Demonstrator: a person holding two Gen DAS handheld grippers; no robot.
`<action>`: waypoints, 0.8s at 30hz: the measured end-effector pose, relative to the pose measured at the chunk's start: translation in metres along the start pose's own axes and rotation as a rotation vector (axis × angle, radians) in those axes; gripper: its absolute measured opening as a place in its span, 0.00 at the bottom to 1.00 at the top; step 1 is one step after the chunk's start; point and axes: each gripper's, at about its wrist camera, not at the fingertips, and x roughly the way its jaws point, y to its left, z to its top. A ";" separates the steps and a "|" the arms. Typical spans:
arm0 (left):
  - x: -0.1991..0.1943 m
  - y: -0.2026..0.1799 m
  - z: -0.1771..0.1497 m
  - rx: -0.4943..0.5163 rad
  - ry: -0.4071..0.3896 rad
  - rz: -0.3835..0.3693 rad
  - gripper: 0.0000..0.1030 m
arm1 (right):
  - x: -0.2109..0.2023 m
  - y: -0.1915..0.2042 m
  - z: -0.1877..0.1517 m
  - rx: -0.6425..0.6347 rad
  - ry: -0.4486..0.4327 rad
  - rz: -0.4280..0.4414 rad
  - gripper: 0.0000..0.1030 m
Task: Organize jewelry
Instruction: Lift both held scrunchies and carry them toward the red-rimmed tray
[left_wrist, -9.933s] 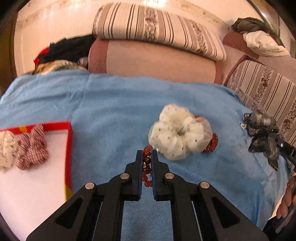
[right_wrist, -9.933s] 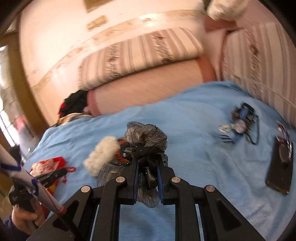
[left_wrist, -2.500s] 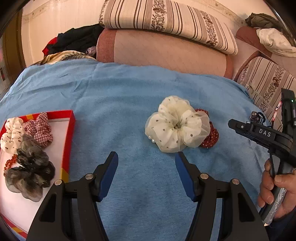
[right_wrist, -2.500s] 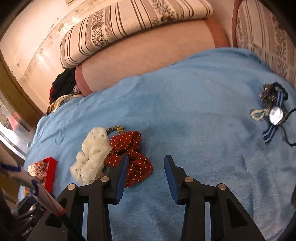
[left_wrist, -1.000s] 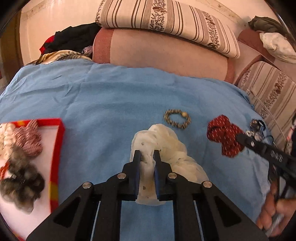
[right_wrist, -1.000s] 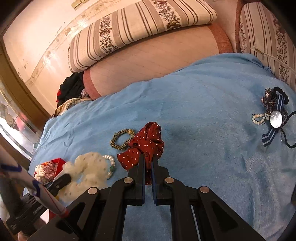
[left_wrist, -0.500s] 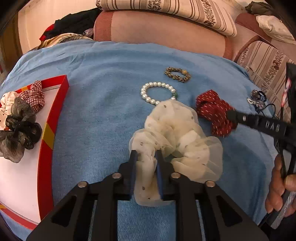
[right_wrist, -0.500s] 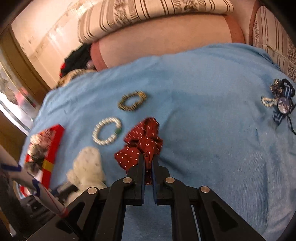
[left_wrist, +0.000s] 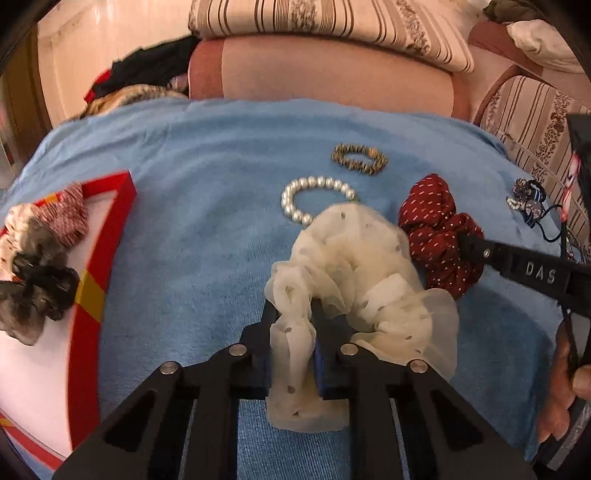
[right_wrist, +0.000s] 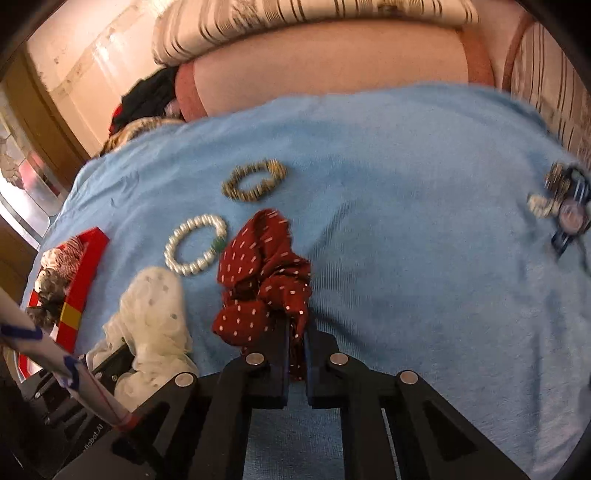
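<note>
Left gripper (left_wrist: 293, 325) closing on cream scrunchie (left_wrist: 354, 266); right gripper (right_wrist: 295, 343) clamped red scrunchie (right_wrist: 264, 280). Risk: thin chiffon slipping free during carry to red tray (left_wrist: 107, 258).

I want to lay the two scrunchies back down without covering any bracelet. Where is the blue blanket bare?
Bare blanket lies between the red tray and the pearl bracelet. A wider patch runs from the red dotted scrunchie to the trinket pile. Crowded: pearl bracelet, bronze bracelet and cream scrunchie cluster mid-blanket.
</note>
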 end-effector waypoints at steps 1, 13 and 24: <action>-0.005 -0.001 0.002 0.003 -0.020 0.005 0.15 | -0.008 0.002 0.001 -0.013 -0.032 -0.015 0.06; -0.053 -0.005 0.025 0.048 -0.169 0.072 0.15 | -0.054 0.010 0.005 -0.012 -0.192 0.009 0.06; -0.063 -0.001 0.018 0.055 -0.194 0.111 0.15 | -0.065 0.017 0.001 -0.041 -0.216 0.014 0.06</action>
